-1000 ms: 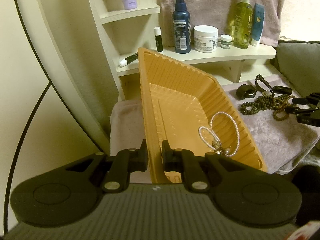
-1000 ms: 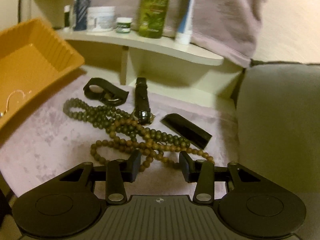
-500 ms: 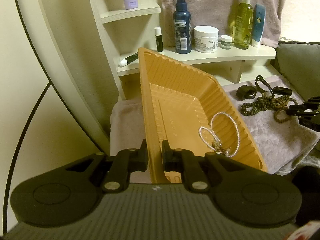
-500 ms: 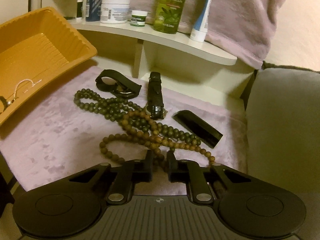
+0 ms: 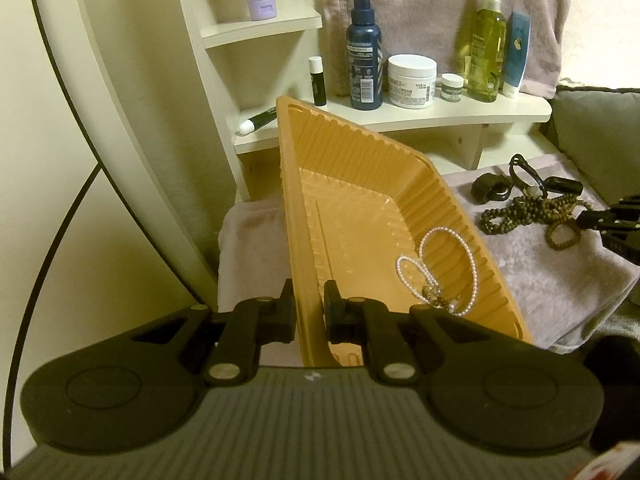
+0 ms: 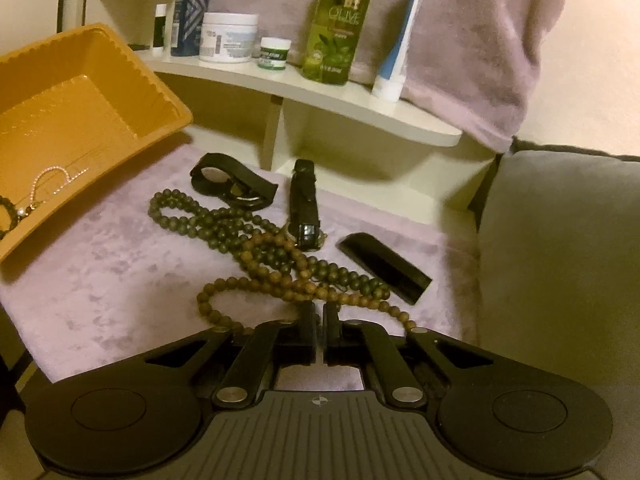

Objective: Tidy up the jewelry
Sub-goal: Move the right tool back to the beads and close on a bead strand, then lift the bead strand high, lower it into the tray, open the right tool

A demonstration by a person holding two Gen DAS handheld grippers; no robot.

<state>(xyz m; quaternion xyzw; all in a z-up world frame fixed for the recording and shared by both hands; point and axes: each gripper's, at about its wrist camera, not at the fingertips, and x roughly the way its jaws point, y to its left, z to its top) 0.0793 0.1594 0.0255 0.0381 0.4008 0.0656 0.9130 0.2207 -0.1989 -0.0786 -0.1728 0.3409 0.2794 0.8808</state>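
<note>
We clamp left gripper (image 5: 309, 312) on tilted orange tray (image 5: 448, 204) wall; right gripper (image 6: 322, 318) pinched shut on brown bead necklace (image 6: 256, 270) on towel (image 6: 100, 280). Risk: tangled dark bead strand (image 6: 188, 220) drags along.

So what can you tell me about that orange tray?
The tray is a shallow rectangular tub of what looks like thin orange plastic, with ribbed walls and a flat rim. It sits tilted, one long side raised, over a pale towel below a shelf of toiletries. The left gripper is shut on its near wall, one finger outside, one inside. A pearl necklace lies in its low corner. Dark and brown beads lie on the towel beside it, not touching it.
</note>
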